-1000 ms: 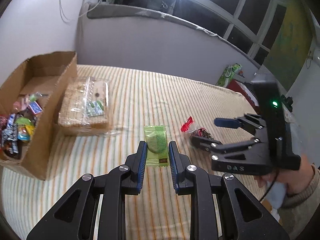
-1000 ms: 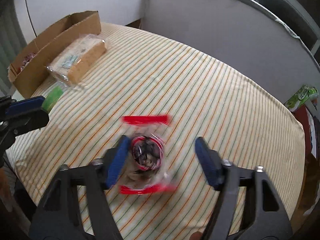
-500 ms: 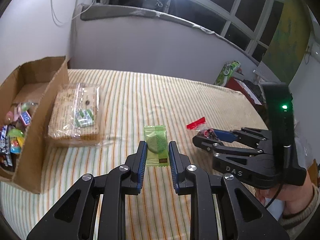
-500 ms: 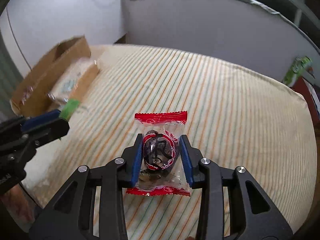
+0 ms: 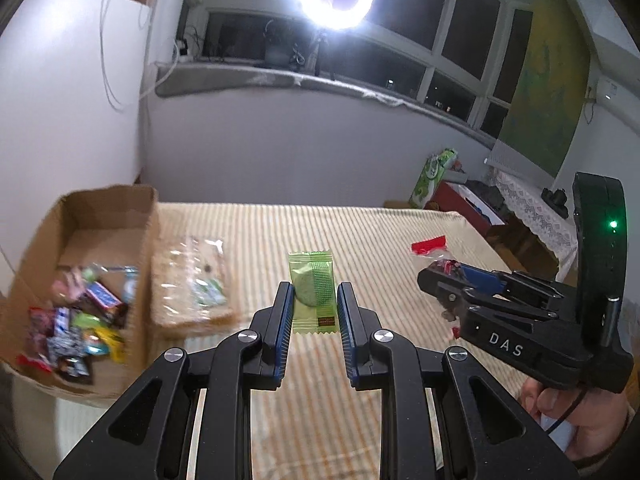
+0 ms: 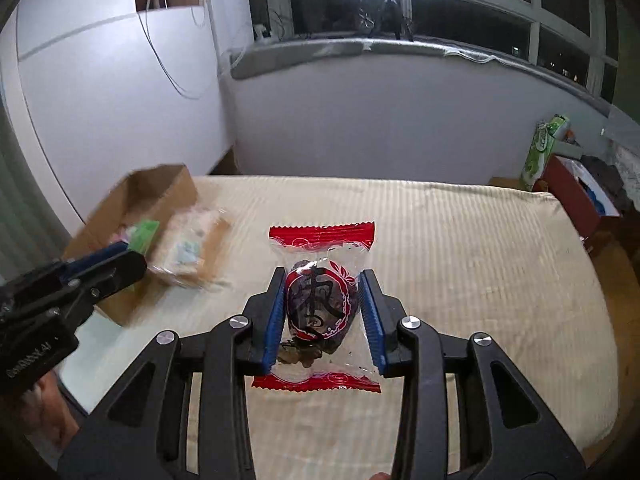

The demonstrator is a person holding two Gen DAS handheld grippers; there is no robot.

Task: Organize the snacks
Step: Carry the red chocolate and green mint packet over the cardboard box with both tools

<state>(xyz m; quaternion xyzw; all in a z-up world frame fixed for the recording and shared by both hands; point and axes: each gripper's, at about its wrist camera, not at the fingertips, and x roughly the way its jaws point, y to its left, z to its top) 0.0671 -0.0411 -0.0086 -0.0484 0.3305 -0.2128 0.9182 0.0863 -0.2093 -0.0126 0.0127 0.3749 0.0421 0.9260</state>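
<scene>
Both grippers hold snacks above the striped bed, the left gripper (image 5: 312, 320) clamping a green packet (image 5: 312, 292), the right gripper (image 6: 325, 316) a red-ended sweet (image 6: 322, 308), while the cardboard box (image 5: 108, 216) at the bed's left edge lies nearer the left hand

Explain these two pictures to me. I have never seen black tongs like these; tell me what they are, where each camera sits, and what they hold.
These are hand-held two-finger grippers, one in each of a person's hands, each with a camera looking along its fingers. The left gripper pinches a green snack packet. The right gripper pinches a red-ended packet. Each view also shows the other gripper at its edge. On the striped cloth sit a cardboard box of mixed snacks and a clear-wrapped pack of biscuits beside it.
</scene>
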